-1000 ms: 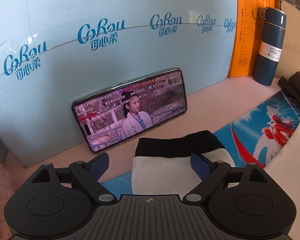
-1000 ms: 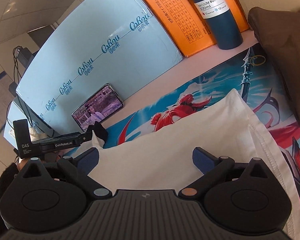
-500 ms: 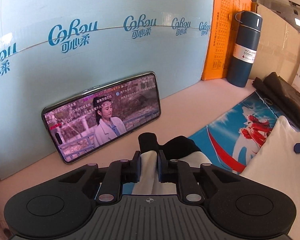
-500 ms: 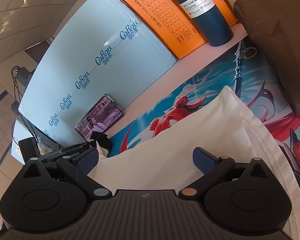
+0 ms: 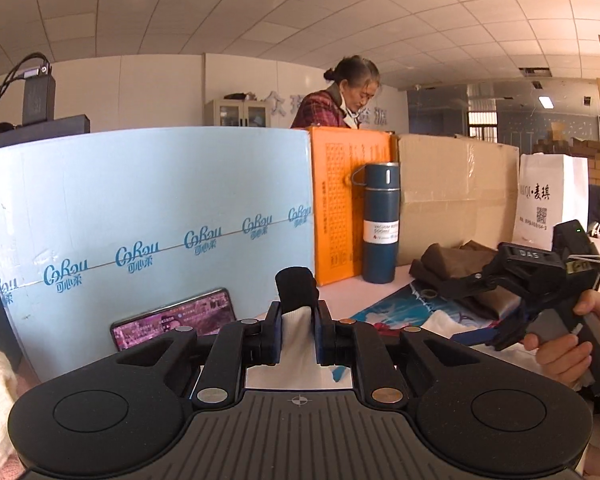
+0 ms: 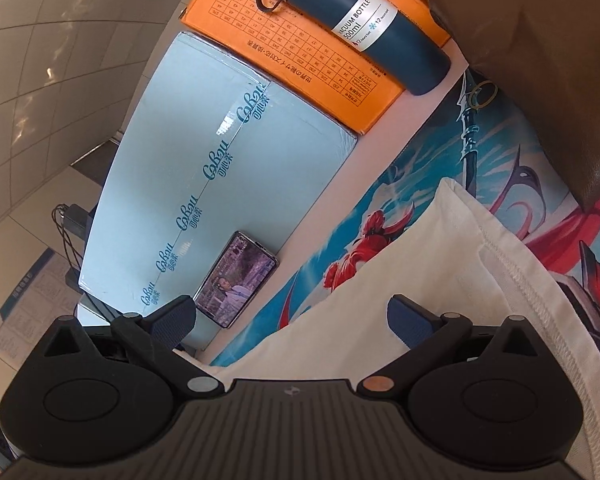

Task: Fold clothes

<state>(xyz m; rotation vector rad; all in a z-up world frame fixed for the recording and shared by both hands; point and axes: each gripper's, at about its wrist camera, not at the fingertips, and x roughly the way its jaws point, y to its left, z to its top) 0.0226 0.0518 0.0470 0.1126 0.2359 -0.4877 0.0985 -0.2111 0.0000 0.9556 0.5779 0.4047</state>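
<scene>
Left tongs (image 5: 297,334) clamped on white T-shirt (image 5: 296,344): a bunched fold pinched between the pads, its black collar trim (image 5: 295,288) poking up at 12 o'clock, raised off the counter (image 5: 340,294). Right tongs (image 6: 292,316) spread apart, over the shirt's flat part. Fabric plain white, stitched hem (image 6: 516,276) at 3 o'clock, lying on the printed blue-red mat (image 6: 432,184). Phone (image 6: 236,280) leans on the pale blue box (image 6: 220,152) at 10 o'clock.
</scene>
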